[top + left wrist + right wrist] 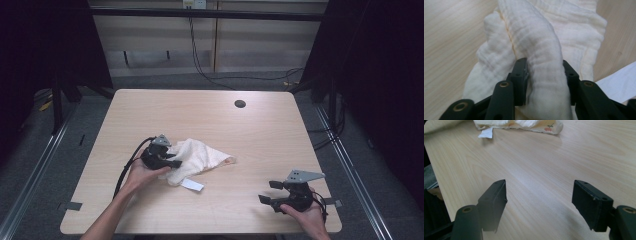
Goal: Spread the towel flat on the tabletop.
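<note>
Cream-white crinkled cloth [541,37] with small orange print, white tag [192,185], pale wood-grain table [260,135], black claws.

Bare surface [250,135] all around; only the crumpled cloth [202,155] and its white tag [192,185] block passage left of centre.

A light wooden desk [260,130] with rounded corners stands on a grey floor [45,165]. Near its far edge a round dark cable hole [240,104] is cut into the top. Behind the desk runs a pale panelled wall [250,45], and a black cable [200,65] hangs down it and trails across the floor towards the right. A dark horizontal bar [200,13] crosses the top of the wall. Black curtains [40,50] close off both sides. Metal rails [35,170] lie on the floor along the left and right of the desk. Even, soft light falls on the desk top.
</note>
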Action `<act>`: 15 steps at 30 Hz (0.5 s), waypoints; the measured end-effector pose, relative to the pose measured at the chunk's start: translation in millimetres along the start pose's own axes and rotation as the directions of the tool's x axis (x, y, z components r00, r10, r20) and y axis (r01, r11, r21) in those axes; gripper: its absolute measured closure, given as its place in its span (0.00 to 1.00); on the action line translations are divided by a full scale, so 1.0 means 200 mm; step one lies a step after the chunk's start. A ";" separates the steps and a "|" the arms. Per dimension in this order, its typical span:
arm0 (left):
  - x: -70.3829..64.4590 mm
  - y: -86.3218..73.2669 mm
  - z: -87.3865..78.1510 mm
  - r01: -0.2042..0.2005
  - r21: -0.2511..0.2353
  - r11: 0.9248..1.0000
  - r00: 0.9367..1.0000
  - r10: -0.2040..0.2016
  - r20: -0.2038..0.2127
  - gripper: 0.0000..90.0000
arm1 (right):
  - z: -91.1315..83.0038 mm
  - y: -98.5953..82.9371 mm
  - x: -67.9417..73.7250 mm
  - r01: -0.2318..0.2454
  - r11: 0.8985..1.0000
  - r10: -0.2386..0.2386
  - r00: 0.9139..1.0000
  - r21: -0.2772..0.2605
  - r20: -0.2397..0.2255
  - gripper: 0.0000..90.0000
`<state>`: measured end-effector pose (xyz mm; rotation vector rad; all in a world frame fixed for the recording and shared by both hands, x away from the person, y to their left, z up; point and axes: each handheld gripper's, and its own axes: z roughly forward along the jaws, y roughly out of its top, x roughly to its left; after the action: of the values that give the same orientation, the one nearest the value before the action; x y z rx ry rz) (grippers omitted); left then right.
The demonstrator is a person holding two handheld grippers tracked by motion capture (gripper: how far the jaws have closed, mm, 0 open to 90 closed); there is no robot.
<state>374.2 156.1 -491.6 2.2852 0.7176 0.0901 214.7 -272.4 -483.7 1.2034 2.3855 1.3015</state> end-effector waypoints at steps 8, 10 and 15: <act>-0.05 0.00 0.02 -0.008 0.010 1.000 1.000 0.008 0.016 0.82 | 0.00 0.00 0.00 0.006 1.000 -0.006 0.999 0.006 0.034 0.31; -0.06 0.00 0.02 -0.016 0.012 1.000 1.000 0.016 0.016 0.85 | 0.00 0.00 0.00 0.005 1.000 -0.006 0.999 0.009 0.032 0.31; -0.11 -0.02 0.02 -0.024 0.005 1.000 0.998 0.024 0.052 0.85 | 0.00 0.00 0.00 0.008 1.000 -0.007 0.999 -0.004 0.037 0.31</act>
<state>354.2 144.0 -493.5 2.2931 0.6641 0.0399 214.9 -272.0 -482.8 1.2057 2.3586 1.2695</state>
